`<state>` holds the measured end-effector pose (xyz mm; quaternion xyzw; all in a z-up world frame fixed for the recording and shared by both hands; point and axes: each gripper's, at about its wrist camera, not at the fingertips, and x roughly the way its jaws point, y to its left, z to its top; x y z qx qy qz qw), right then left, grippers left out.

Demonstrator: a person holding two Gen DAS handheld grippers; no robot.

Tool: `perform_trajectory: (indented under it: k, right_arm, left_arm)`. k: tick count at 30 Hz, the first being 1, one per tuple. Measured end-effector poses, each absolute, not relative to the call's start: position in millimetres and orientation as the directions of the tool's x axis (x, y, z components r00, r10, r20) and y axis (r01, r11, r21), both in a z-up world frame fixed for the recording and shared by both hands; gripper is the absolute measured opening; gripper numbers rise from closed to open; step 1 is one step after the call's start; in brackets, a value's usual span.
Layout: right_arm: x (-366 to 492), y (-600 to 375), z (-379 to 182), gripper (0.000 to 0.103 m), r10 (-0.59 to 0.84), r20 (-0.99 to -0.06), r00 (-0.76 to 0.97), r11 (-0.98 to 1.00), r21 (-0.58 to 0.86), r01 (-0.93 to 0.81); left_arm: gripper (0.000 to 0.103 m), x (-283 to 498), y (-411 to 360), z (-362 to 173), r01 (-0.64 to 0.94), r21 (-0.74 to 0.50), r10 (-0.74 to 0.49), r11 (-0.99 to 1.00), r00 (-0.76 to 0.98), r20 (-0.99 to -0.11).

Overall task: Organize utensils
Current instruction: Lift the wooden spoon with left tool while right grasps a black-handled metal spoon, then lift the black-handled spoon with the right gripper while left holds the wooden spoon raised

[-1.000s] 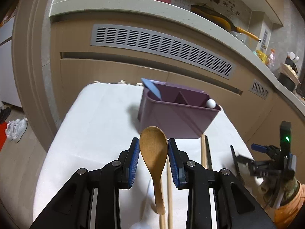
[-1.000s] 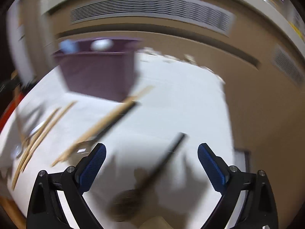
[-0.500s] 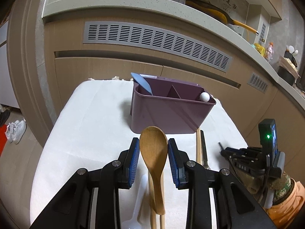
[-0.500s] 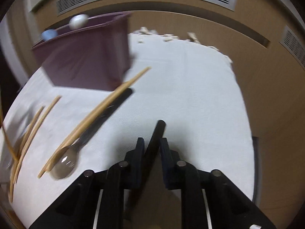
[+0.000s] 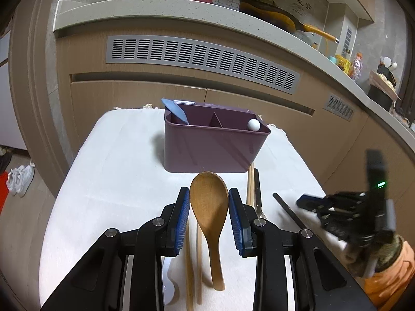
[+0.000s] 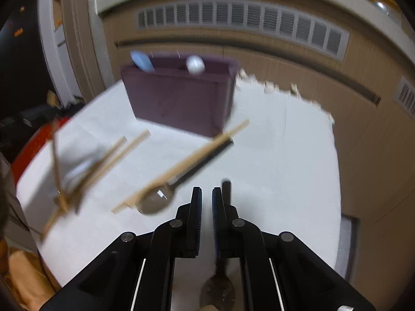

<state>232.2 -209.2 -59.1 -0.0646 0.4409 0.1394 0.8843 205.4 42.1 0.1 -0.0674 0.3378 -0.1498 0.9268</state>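
My left gripper (image 5: 209,202) is shut on a wooden spoon (image 5: 209,207), bowl forward, held above the white table a little short of the purple utensil caddy (image 5: 212,145). The caddy holds a blue spatula (image 5: 176,110) and a white ball-topped utensil (image 5: 253,125). My right gripper (image 6: 206,202) is shut with nothing between its pads. A black-handled spoon (image 6: 224,264) lies on the cloth under its right finger, the handle tip (image 6: 226,184) showing beside it. The right gripper also shows in the left wrist view (image 5: 306,202), next to that black handle (image 5: 288,211).
Wooden chopsticks (image 6: 181,167) and a black-handled metal spoon (image 6: 181,178) lie on the white cloth (image 6: 285,155) in front of the caddy. More chopsticks (image 6: 103,165) lie at the left. Wooden cabinets (image 5: 181,88) with a vent stand behind the table.
The black-handled spoon has slipped out from between the right gripper's pads and now lies beside and under its right finger. The right view has lifted. The left gripper still holds the wooden spoon.
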Motion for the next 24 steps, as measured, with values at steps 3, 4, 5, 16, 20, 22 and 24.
perform_trajectory:
  k: [3, 4, 5, 16, 20, 22, 24]
  right_arm:
    - [238.0, -215.5, -79.7, 0.027, 0.18, -0.827, 0.533, 0.957, 0.022, -0.29]
    - [242.1, -215.5, -84.9, 0.027, 0.185, -0.832, 0.523, 0.957, 0.032, -0.288]
    - [245.2, -214.1, -88.5, 0.027, 0.187, -0.835, 0.517, 0.957, 0.037, -0.286]
    - [238.3, -190.8, -51.3, 0.011, 0.248, -0.778, 0.577, 0.94, 0.048, -0.338]
    - [216.5, -186.2, -20.4, 0.011, 0.312, -0.73, 0.608, 0.922, 0.08, -0.378]
    - [206.1, -185.3, -7.8, 0.011, 0.341, -0.706, 0.62, 0.914, 0.095, -0.395]
    - [198.7, -184.3, 2.2, 0.01, 0.369, -0.685, 0.628, 0.906, 0.115, -0.407]
  left_arm:
    - [0.031, 202.0, 41.8, 0.0, 0.234, -0.229, -0.327, 0.945, 0.725, -0.607]
    - [0.031, 201.5, 40.4, -0.9, 0.24, -0.231, -0.332, 0.943, 0.72, -0.609]
    - [0.031, 201.5, 39.0, -1.6, 0.244, -0.232, -0.336, 0.942, 0.717, -0.611]
    - [0.031, 201.5, 33.0, -8.5, 0.253, -0.23, -0.342, 0.94, 0.697, -0.63]
    - [0.031, 198.7, 31.2, -5.6, 0.262, -0.223, -0.344, 0.939, 0.7, -0.626]
    - [0.031, 196.8, 29.4, -3.5, 0.266, -0.219, -0.344, 0.939, 0.703, -0.622]
    - [0.031, 195.3, 28.4, -1.8, 0.268, -0.216, -0.344, 0.939, 0.705, -0.621]
